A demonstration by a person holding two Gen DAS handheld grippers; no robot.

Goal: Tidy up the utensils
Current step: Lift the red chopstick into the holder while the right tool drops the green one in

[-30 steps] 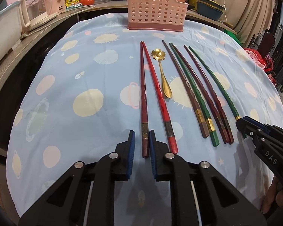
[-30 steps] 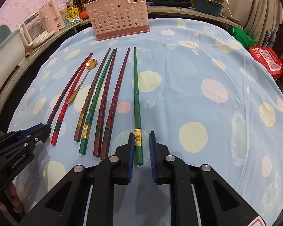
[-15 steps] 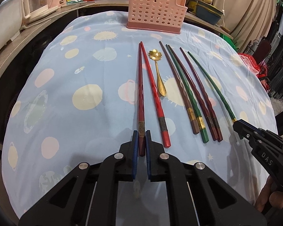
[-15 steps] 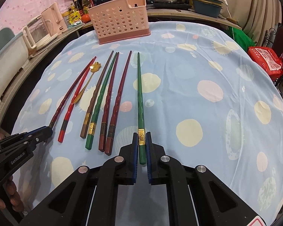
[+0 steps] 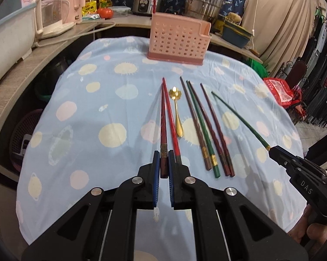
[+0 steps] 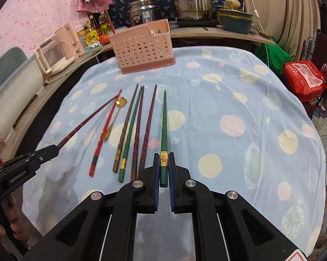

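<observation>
Your left gripper is closed onto the thick end of a dark red chopstick, the blue pads pressing it from both sides, and the stick runs forward from the jaws with its tip raised off the tablecloth; in the right wrist view you can see it slanting up from the cloth toward that gripper. Just to its right lies a bright red chopstick, flat on the cloth, its far tip close to the held stick's tip. Next comes a gold spoon with a flower-shaped bowl, lying lengthwise, handle toward you. Right of the spoon is a tight group of four chopsticks flat on the cloth: a brown chopstick, a green chopstick and two maroon chopsticks, fanned slightly and nearly touching at their near ends. Farthest right, your right gripper is clamped on the gold-banded butt of a second green chopstick, which points away from you and sits apart from the group. Beyond all of them, at the far edge of the table, stands the pink perforated utensil holder, upright, well apart from the row.
</observation>
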